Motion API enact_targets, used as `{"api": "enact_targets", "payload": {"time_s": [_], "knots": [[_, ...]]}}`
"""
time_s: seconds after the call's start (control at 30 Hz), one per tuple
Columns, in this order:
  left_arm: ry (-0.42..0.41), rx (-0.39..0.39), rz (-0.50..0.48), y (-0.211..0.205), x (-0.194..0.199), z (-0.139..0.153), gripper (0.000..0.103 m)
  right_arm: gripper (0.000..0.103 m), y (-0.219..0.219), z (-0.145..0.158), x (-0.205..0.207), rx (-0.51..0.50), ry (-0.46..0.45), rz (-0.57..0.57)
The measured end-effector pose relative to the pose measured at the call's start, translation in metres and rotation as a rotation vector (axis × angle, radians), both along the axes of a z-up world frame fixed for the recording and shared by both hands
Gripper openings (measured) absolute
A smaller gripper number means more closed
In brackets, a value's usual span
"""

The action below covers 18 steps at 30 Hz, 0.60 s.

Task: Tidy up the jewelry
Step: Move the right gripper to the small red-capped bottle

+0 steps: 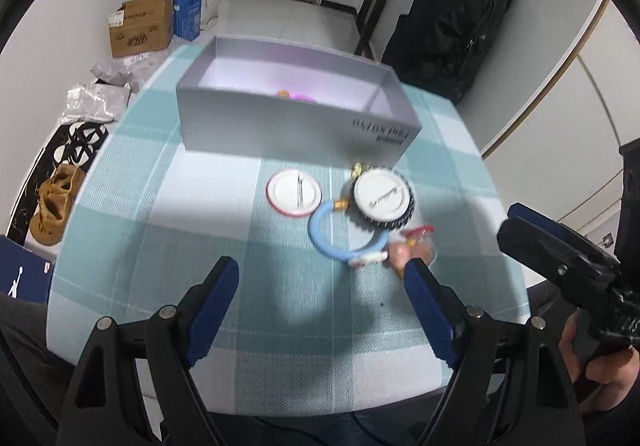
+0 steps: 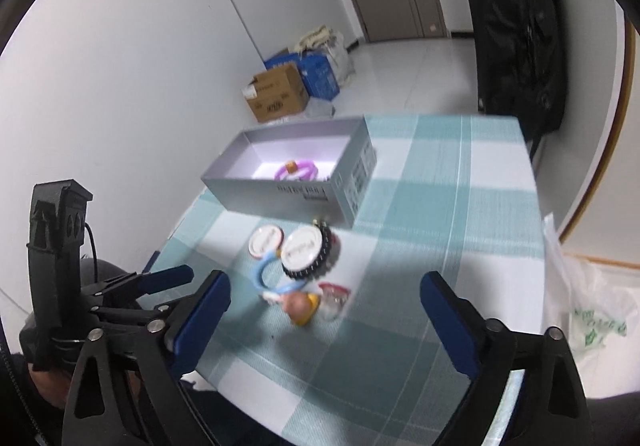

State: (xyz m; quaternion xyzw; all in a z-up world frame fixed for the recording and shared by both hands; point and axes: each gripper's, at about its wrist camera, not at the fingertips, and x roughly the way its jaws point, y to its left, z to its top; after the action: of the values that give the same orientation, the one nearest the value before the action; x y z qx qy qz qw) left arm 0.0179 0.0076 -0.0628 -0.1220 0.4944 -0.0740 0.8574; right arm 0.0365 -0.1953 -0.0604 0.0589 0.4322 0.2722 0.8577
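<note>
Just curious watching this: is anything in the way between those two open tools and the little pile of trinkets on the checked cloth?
Nothing visible blocks either one. The left tool and right tool both hang open over bare tablecloth, with the blue ring and the badges just ahead. Beyond them the grey box stands open-topped.

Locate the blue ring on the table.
The blue ring lies on the checked tablecloth in front of the grey box, partly under the black-rimmed badge and right of the red-rimmed badge.
</note>
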Motion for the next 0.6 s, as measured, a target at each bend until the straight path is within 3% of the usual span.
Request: {"api": "enact_targets", "payload": {"time_s": [0.17,0.23,0.6], "knots": [[0.003,0.028,-0.007,-0.003,-0.001,-0.002,0.081,0.075,-0.002,-0.019,0.006,-0.021,0.088,-0.018],[0.004,0.033,-0.009,-0.004,-0.002,-0.004,0.081,0.062,-0.003,-0.026,0.01,-0.02,0.125,-0.032],[0.004,0.026,-0.011,-0.003,-0.005,-0.006,0.081,0.048,0.007,-0.037,0.013,-0.016,0.166,-0.005]]}}
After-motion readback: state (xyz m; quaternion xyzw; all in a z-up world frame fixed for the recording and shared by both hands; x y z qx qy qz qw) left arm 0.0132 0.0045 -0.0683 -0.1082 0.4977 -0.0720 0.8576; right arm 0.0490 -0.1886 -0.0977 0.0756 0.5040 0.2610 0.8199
